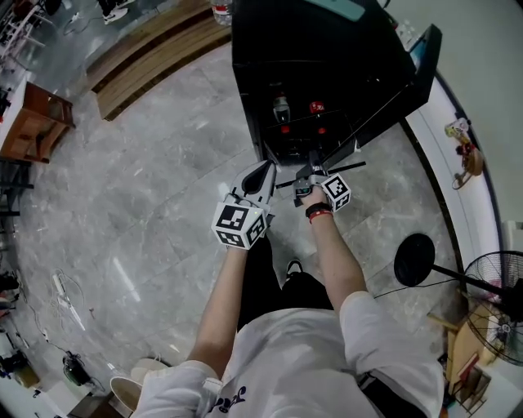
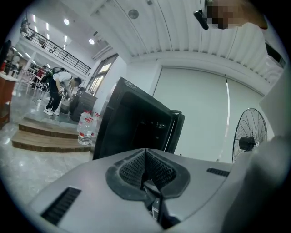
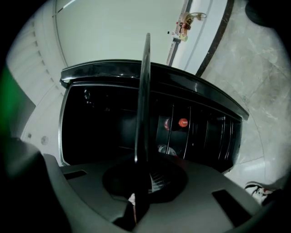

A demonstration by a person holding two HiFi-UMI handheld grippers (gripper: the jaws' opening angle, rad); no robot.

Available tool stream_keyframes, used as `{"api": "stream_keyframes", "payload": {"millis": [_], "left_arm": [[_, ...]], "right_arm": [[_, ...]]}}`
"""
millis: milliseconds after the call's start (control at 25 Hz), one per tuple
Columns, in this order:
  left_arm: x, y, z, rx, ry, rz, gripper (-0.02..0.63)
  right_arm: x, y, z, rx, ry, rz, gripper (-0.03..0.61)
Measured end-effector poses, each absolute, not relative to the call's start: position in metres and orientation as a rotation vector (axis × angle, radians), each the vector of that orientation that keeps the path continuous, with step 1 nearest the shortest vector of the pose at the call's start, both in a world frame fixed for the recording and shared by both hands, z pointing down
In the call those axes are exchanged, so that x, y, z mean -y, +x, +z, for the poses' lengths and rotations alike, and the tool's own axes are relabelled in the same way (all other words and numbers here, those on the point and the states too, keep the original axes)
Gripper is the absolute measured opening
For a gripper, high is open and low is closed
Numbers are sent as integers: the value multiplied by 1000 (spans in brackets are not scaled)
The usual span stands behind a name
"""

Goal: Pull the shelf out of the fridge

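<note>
A grey marbled floor spreads out to the left of the left gripper, glossy with pale streaks of light. Far ahead and to its left run wooden steps with water bottles standing on them. A wooden cabinet sits further left. To the right of the right gripper, a pale wall with a dark skirting curves past, and a standing fan stands near it. Overhead, a white slatted ceiling carries round recessed lamps.
</note>
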State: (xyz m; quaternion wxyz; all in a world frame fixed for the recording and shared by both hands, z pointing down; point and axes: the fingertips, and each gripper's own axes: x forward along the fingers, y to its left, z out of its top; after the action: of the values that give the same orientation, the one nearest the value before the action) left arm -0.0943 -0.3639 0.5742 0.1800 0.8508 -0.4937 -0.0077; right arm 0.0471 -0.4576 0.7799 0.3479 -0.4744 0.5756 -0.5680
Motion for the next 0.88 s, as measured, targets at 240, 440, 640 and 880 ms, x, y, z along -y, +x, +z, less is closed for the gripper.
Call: {"api": "stream_keyframes", "payload": {"millis": [240,440,640,880], "left_arm": [[359,-101,561,1449,2406,42,17],[356,-104,551,1472,2394,83,17],[343,-94,539,1490,2378,96,17],[311,-78,520,1501,2386,127,17]], "right_arm": [[435,64,746,-1623,-1310,-1490,25],[411,76,724,-1742,-1366,-1505,25],[383,85,699,-1922,-1420,-1473,25],[344,95,656,-2118,-1468,-1376,25]]}}
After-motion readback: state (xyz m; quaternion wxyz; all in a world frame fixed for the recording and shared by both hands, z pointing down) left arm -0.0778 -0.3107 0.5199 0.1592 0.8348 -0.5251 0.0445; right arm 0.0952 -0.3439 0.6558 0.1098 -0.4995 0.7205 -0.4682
